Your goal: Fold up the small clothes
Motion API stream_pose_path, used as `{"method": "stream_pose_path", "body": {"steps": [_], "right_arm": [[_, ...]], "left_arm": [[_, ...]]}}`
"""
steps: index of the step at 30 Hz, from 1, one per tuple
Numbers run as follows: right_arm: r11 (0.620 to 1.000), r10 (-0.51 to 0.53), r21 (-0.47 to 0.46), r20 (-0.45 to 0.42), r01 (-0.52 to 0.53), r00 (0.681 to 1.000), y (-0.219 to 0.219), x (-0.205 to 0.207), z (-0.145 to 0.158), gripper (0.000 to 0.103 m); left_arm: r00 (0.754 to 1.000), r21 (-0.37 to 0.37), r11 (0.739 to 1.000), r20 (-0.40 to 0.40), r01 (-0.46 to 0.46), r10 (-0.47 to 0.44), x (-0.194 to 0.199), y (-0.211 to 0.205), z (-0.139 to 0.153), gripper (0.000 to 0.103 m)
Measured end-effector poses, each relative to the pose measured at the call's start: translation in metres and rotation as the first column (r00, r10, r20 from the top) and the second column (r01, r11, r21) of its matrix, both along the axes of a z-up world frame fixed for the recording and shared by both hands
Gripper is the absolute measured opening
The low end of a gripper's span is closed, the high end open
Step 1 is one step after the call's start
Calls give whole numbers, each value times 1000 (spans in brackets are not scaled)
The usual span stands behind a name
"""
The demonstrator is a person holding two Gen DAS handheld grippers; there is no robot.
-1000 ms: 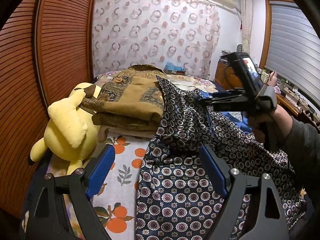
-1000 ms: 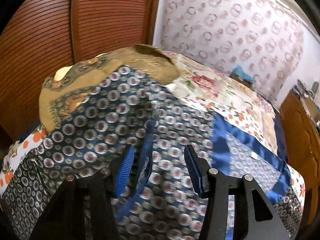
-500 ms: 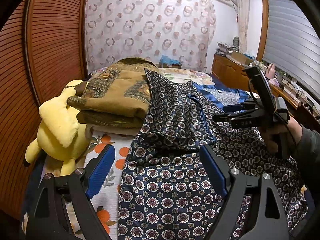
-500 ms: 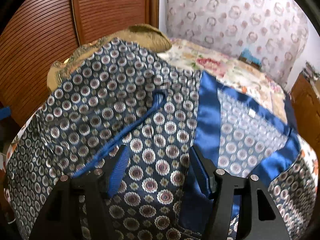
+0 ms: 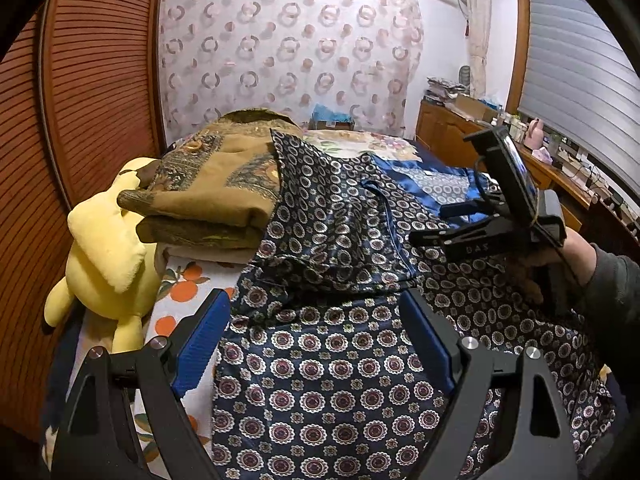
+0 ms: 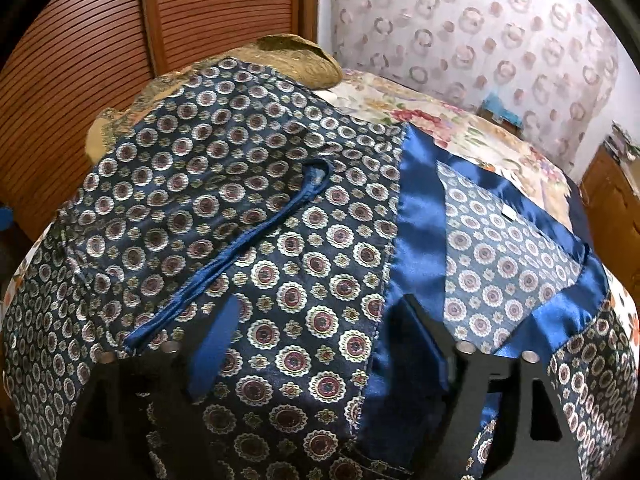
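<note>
From my left wrist view, the left gripper (image 5: pixel 316 340) stands wide above the navy medallion-print satin garment (image 5: pixel 332 364) on the bed, holding nothing. From my right wrist view, the right gripper (image 6: pixel 316 344) has just been opening; the garment lies below its spread jaws, unpinched.

Patterned garment (image 5: pixel 328 364) lay spread on the bed (image 5: pixel 180 292) under my grippers, its far-left corner draped over the folded blanket stack (image 5: pixel 212 200), plush toy (image 5: pixel 108 256) left of that stack, cabinet (image 5: pixel 448 128) far right.
</note>
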State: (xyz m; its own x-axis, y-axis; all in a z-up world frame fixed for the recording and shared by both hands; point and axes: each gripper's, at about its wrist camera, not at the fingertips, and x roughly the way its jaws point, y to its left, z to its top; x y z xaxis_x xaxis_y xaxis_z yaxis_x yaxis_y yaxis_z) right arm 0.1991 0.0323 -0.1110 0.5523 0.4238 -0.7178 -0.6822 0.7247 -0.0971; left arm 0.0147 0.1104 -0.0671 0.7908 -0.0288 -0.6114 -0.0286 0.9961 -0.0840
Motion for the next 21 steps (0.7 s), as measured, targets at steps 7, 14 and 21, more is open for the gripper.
{"method": "stream_pose_path", "body": {"steps": [7, 14, 21], "right_arm": [[999, -48, -14, -14, 48, 999, -1, 4, -1, 99], [999, -44, -8, -11, 44, 999, -7, -16, -3, 99], [998, -50, 27, 18, 50, 999, -52, -62, 16, 99]], "left_arm": [[1000, -9, 1000, -1, 26, -26, 1, -11, -1, 87], [999, -11, 999, -14, 43, -44, 6, -24, -6, 87], [997, -10, 997, -8, 79, -79, 9, -43, -4, 87]]}}
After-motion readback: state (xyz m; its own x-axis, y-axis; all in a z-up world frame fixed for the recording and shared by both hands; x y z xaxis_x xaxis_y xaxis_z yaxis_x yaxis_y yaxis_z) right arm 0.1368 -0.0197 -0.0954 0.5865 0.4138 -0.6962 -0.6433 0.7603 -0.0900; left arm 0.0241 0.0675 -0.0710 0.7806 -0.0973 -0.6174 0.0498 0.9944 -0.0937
